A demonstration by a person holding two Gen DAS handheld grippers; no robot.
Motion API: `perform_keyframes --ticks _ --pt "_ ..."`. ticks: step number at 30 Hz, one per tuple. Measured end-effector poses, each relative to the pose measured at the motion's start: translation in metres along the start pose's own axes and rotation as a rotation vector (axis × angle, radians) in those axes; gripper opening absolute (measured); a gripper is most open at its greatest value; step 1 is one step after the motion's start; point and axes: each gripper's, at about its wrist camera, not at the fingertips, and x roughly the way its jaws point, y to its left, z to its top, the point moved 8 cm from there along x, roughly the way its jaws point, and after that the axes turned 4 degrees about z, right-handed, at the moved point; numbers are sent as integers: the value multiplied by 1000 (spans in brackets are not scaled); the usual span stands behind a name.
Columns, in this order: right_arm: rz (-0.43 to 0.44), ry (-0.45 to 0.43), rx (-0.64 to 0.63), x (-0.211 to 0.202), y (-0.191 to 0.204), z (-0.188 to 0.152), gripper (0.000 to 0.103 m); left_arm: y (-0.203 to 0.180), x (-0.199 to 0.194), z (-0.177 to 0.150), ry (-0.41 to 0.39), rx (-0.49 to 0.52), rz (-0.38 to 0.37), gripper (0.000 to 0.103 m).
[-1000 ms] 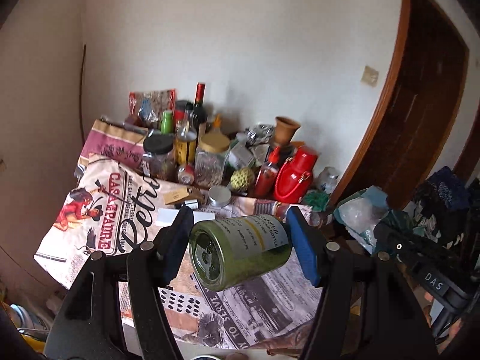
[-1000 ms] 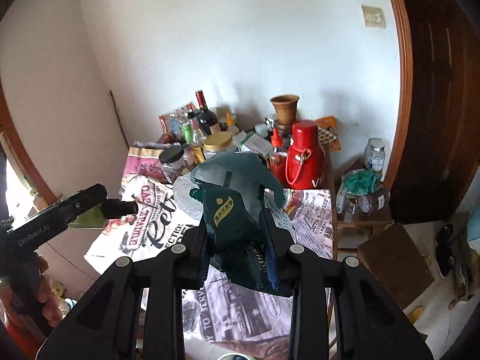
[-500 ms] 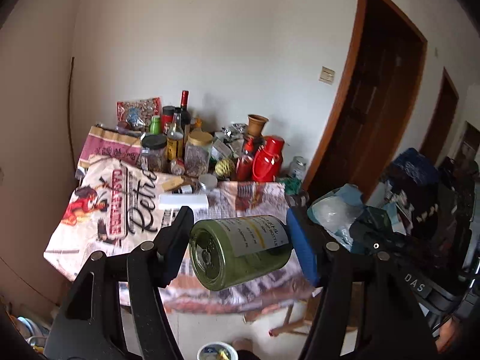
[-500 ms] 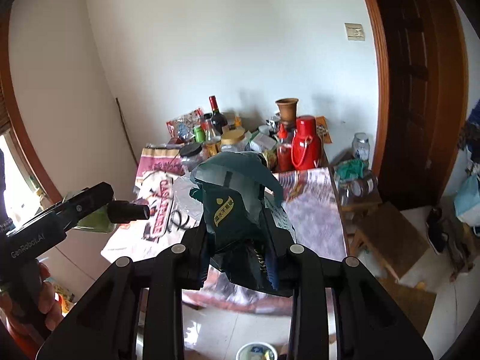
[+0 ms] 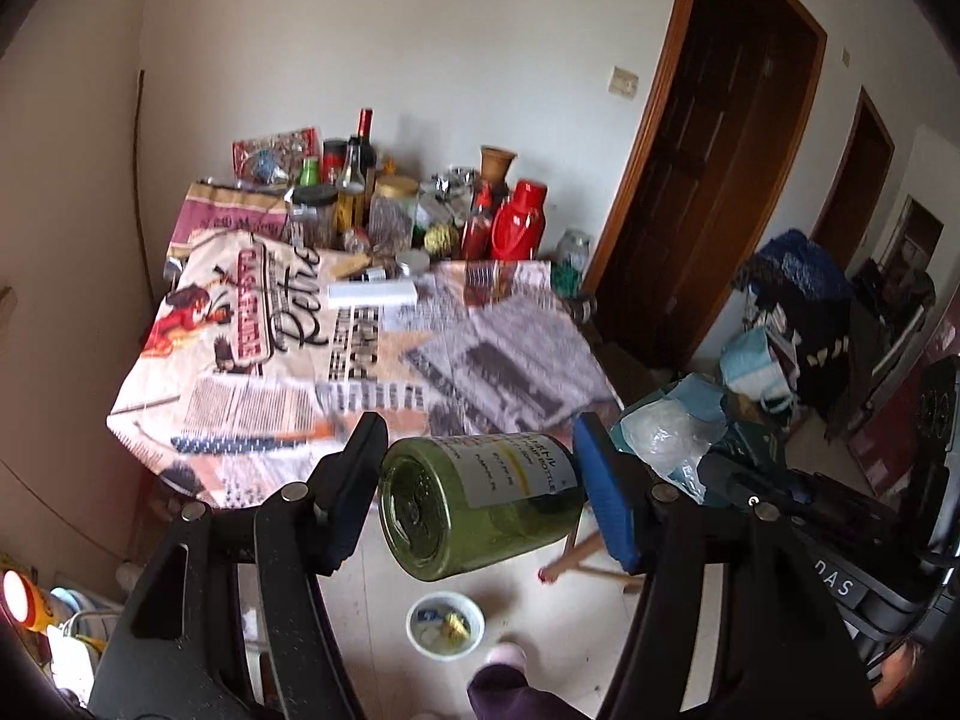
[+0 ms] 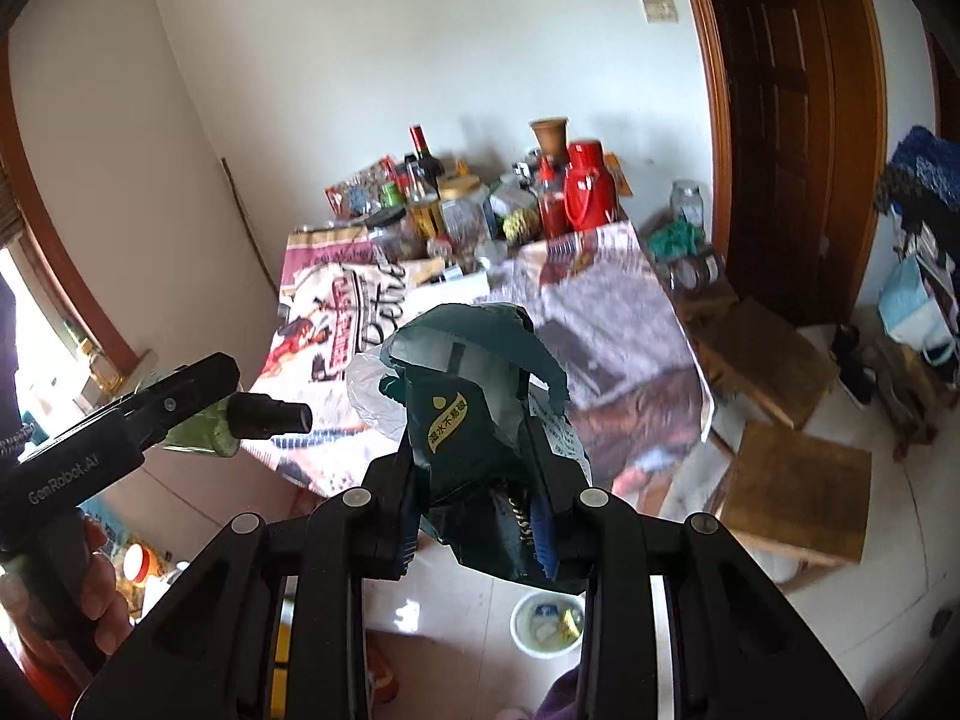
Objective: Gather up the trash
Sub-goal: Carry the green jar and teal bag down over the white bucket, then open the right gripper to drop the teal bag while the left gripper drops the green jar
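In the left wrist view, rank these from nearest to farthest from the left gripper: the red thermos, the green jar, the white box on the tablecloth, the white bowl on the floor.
1. green jar, clamped in the left gripper.
2. white bowl, on the floor just below.
3. white box, mid-table.
4. red thermos, at the table's far edge by the wall.

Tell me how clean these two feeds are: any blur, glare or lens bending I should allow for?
Left wrist view: tablecloth print smeared by motion, green jar in the left tongs stays sharp, door frame bows from the fisheye. Right wrist view: window at the left edge is blown out, tablecloth blurred, dark green packet in the right tongs crisp.
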Motion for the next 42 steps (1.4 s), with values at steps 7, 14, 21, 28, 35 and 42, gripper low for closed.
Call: perform_keyframes --ticks 7,14,21,28,35,42 --pt "3 103 4 23 -19 -31 28 -3 30 -35 89 -33 17 63" --pt "18 245 3 76 -61 -79 28 1 89 -83 191 -80 80 63" --pt "34 399 -9 148 -100 -152 28 7 171 -157 298 -110 116 63" --pt "37 512 3 216 -135 -229 28 32 265 -254 423 -177 151 63" --pt "49 610 0 284 -163 -309 28 69 347 -359 556 -228 191 63" --pt "50 665 -6 360 -179 -383 28 108 402 -451 626 -263 241 63"
